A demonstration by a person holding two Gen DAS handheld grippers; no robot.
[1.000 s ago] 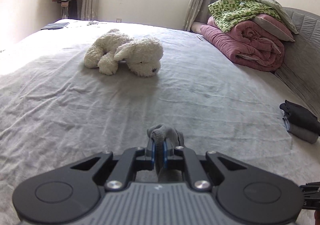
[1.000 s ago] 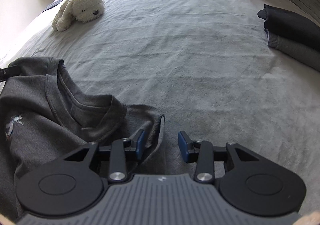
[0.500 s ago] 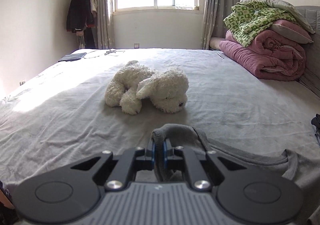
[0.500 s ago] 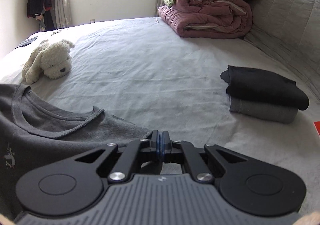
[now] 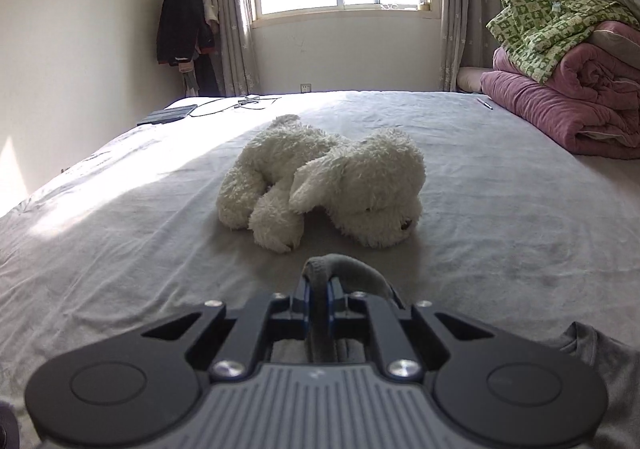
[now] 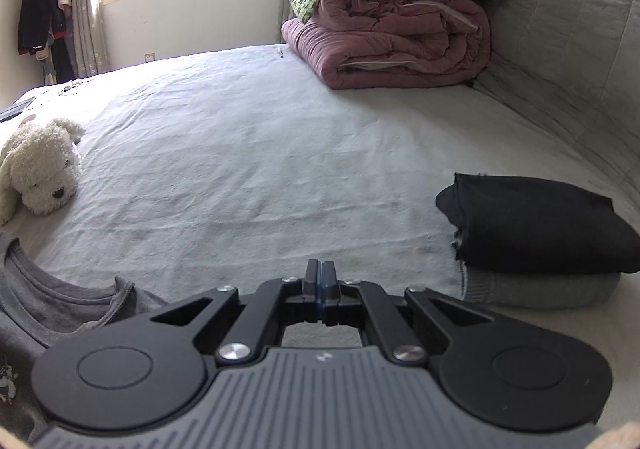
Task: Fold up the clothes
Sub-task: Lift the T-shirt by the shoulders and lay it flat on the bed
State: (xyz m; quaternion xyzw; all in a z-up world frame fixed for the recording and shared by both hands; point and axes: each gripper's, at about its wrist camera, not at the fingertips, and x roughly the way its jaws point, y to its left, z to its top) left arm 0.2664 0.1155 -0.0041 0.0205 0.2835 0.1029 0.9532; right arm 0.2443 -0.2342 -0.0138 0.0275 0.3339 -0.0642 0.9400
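Two garments already sit folded in a stack on the bed (image 6: pixel 280 153): a black folded garment (image 6: pixel 536 229) on top of a grey folded garment (image 6: pixel 540 287), at about 3 o'clock from my right gripper (image 6: pixel 319 276). The grey T-shirt (image 6: pixel 44 301) is what I am working now; it is unfolded, neckline open, spread toward 9 o'clock of the right gripper. I judge the job part done: two pieces stacked, this shirt not yet folded, and I cannot tell whether more clothes wait out of frame. My left gripper (image 5: pixel 316 295) has its fingers clamped on a bunched edge of the shirt, the cloth looping up over the tips. The right gripper's fingers are pressed together; the pictures do not show fabric between the tips, so I cannot tell whether they hold the shirt from below or are simply closed. The right view gives me the folded stack, the shirt's collar and a small print at the lower left; the left view shows none of these, only a corner of grey fabric at 4 o'clock. The left view alone shows the pinch itself, with the plush dog (image 5: pixel 324 185) lying at 12 o'clock, just beyond the tips.
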